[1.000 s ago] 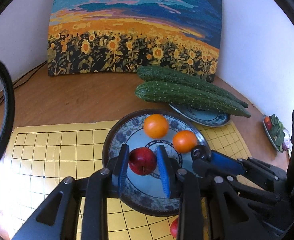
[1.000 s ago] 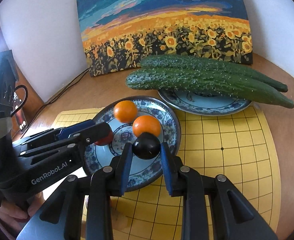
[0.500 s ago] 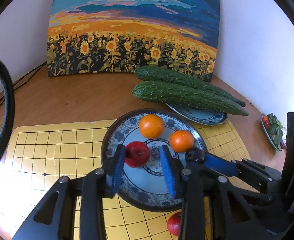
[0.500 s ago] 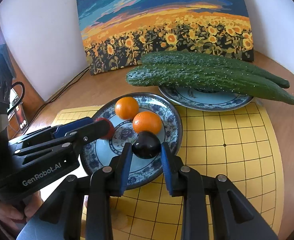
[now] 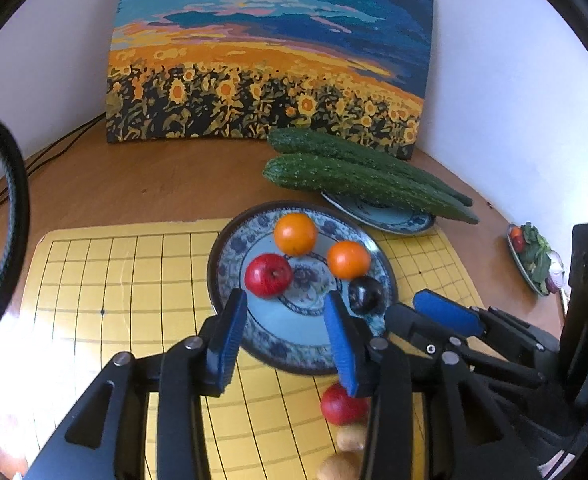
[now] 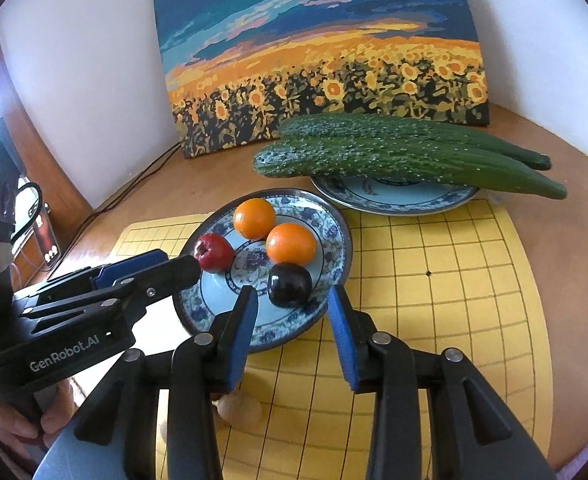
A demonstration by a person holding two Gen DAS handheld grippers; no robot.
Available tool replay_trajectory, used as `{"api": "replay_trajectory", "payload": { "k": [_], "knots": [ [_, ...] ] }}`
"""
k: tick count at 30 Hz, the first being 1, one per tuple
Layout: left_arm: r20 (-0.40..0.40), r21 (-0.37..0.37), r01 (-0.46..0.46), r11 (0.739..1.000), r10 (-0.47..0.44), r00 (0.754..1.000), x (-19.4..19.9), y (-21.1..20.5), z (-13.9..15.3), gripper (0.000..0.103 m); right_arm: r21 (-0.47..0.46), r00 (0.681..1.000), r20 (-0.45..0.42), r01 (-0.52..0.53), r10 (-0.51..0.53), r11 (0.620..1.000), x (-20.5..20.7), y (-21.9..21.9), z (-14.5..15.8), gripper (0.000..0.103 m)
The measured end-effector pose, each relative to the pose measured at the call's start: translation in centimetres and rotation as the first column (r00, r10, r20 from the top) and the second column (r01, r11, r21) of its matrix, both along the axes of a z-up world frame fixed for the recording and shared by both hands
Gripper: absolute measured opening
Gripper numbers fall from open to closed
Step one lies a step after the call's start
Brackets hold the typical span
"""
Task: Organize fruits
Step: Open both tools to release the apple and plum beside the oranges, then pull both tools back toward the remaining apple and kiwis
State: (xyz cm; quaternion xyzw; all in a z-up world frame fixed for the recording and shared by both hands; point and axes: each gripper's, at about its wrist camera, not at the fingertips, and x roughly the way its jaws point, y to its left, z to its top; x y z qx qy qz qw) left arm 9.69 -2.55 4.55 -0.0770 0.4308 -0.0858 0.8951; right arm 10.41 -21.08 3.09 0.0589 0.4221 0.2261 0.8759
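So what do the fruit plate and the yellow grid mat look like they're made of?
Fruit plate: likely glazed ceramic, with a glossy face, a blue floral print and a dark rim. Grid mat: thin and flat, possibly vinyl or coated board, with printed black lines and a slight sheen; the exact material is unclear.

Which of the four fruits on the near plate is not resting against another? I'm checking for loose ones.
The red apple at the plate's left side; a gap separates it from the two oranges and the dark plum.
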Motion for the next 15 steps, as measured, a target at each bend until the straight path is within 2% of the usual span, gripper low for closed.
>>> {"api": "replay_trajectory", "payload": {
  "k": [15],
  "knots": [
    [-0.040,-0.026,0.036,0.999,-0.037,0.999,-3.5,-1.4,0.1,0.042,-0.027,0.999,0.006,0.032,-0.032,0.999,-3.6,-1.6,0.6,0.038]
  ]
}}
